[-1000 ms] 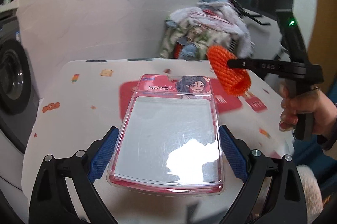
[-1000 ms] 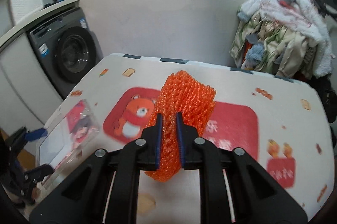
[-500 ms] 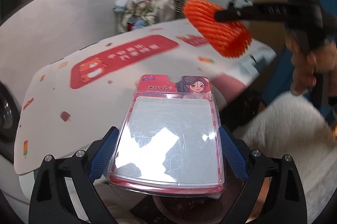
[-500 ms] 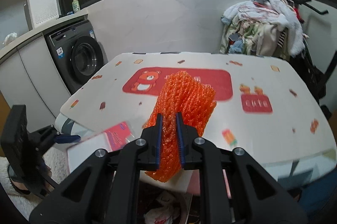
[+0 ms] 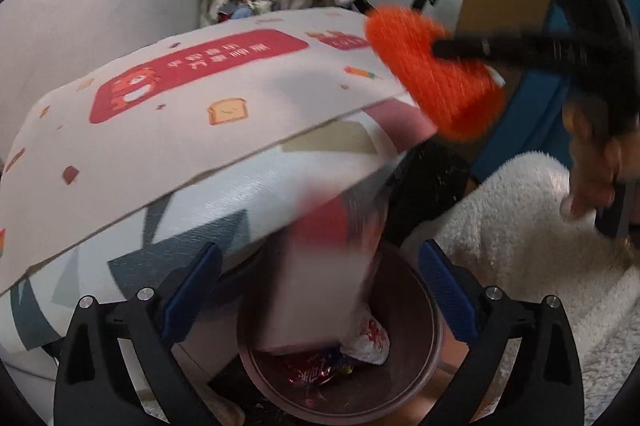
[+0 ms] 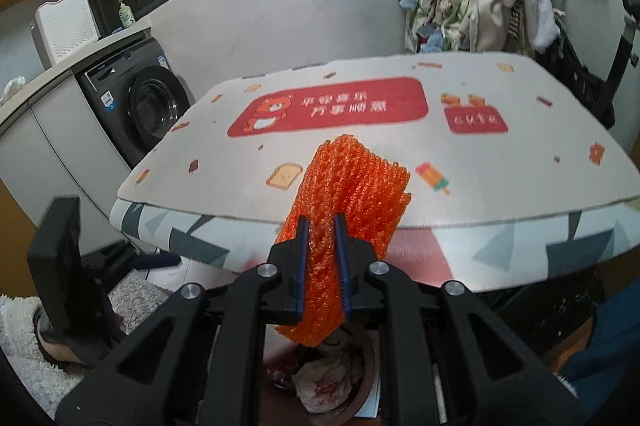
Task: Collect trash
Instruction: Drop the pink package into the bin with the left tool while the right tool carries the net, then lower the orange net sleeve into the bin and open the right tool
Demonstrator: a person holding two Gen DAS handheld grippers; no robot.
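My left gripper [image 5: 320,290] is open above a dark round trash bin [image 5: 404,378] that stands on the floor by the table. The clear plastic blister pack [image 5: 316,290] is blurred between the open jaws, apart from both pads, its lower end inside the bin. My right gripper [image 6: 320,250] is shut on an orange foam net sleeve [image 6: 352,186], held over the table's near edge; it also shows in the left wrist view [image 5: 432,86]. The bin with crumpled wrappers [image 6: 324,382] shows below the right gripper.
The table [image 6: 360,154] has a white cloth with red prints and a patterned skirt. A washing machine [image 6: 148,106] stands to the left, a pile of clothes [image 6: 472,2] at the back right. A white fluffy rug [image 5: 532,250] lies beside the bin.
My left gripper has swung down from the table to the bin and opened, letting go of the blister pack, which is dropping in. My right gripper has moved toward the table edge with the net.
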